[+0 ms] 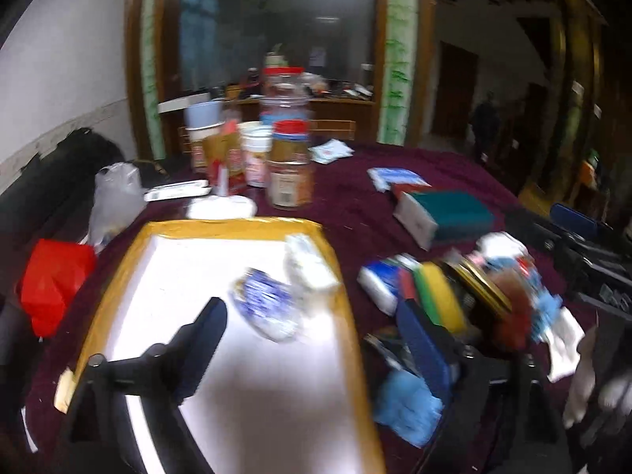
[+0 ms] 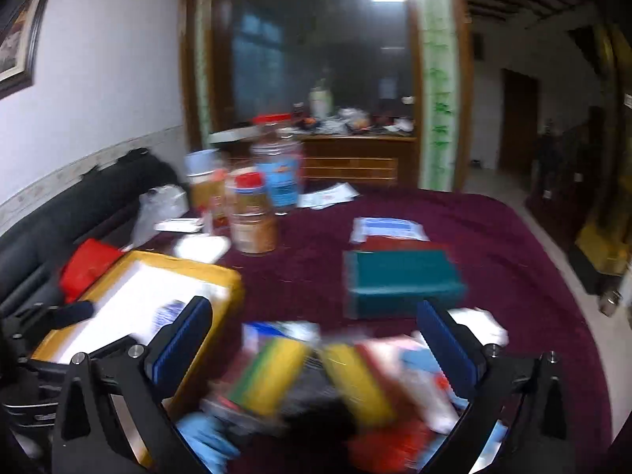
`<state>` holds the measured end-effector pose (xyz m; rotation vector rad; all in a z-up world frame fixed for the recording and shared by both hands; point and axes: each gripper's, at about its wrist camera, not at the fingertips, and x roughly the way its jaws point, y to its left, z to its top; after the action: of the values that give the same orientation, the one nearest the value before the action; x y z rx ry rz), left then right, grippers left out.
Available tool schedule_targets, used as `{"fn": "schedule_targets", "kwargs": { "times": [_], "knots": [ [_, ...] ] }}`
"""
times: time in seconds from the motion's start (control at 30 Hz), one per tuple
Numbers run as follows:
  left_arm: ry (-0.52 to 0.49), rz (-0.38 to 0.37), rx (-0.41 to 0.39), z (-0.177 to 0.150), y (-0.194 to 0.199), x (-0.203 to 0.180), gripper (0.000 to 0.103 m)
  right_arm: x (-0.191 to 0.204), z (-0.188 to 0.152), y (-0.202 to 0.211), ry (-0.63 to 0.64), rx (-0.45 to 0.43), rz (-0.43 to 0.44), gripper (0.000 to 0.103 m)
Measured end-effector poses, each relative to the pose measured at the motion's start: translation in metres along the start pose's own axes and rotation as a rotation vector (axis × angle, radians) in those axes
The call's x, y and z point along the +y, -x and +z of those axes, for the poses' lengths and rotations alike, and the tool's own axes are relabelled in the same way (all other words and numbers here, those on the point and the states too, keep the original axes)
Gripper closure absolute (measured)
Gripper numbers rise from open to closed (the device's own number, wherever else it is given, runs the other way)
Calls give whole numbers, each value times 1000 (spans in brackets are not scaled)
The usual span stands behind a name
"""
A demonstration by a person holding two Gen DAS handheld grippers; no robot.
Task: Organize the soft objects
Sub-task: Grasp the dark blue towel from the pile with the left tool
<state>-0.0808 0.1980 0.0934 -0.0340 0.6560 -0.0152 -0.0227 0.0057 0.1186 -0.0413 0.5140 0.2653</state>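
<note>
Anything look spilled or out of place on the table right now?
Nothing spilled. The soft items are split: two crumpled packets lie in the yellow-rimmed white tray, while a jumbled heap of sponges and packets sits outside it on the maroon cloth.

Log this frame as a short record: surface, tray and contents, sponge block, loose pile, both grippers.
surface: table under a maroon cloth
tray: white, yellow-rimmed, holds two small blurred packets
sponge block: green-topped stack, on the cloth, outside the tray
loose pile: sponges and packets beside the tray, too blurred to count
left gripper: open, nothing held
right gripper: open, above the pile, nothing gripped
</note>
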Motion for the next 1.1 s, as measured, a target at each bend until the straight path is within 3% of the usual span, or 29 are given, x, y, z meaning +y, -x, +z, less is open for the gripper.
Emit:
{"fn": "schedule_targets", "kwargs": {
  "times": [0.13, 0.33, 0.43, 0.7, 0.93, 1.0, 1.07, 1.1],
  "knots": [
    [-59, -35, 40, -15, 0, -36, 11, -73, -30, -7, -187, 132, -26, 0],
    [-130, -38, 100, -30, -12, -75, 11, -142, -74, -3, -316, 125, -132, 0],
    [-182, -13, 119, -36, -23, -92, 11, -165, -81, 3, -420, 118, -89, 0],
    [-225, 80, 177, -51, -47, -99, 11, -161, -82, 1, -407, 121, -63, 0],
    [-235, 74, 201, -55, -53, -100, 12, -161, -84, 2, -401, 129, -61, 0],
    [-236, 66, 200, -56, -53, -100, 18, -161, -84, 2, -401, 134, -61, 0],
    [-241, 49, 219, -57, -57, -100, 46, -160, -83, 1, -401, 140, -65, 0],
    [-243, 52, 218, -57, -57, -100, 51, -160, -84, 1, -401, 141, -67, 0]
  ]
}}
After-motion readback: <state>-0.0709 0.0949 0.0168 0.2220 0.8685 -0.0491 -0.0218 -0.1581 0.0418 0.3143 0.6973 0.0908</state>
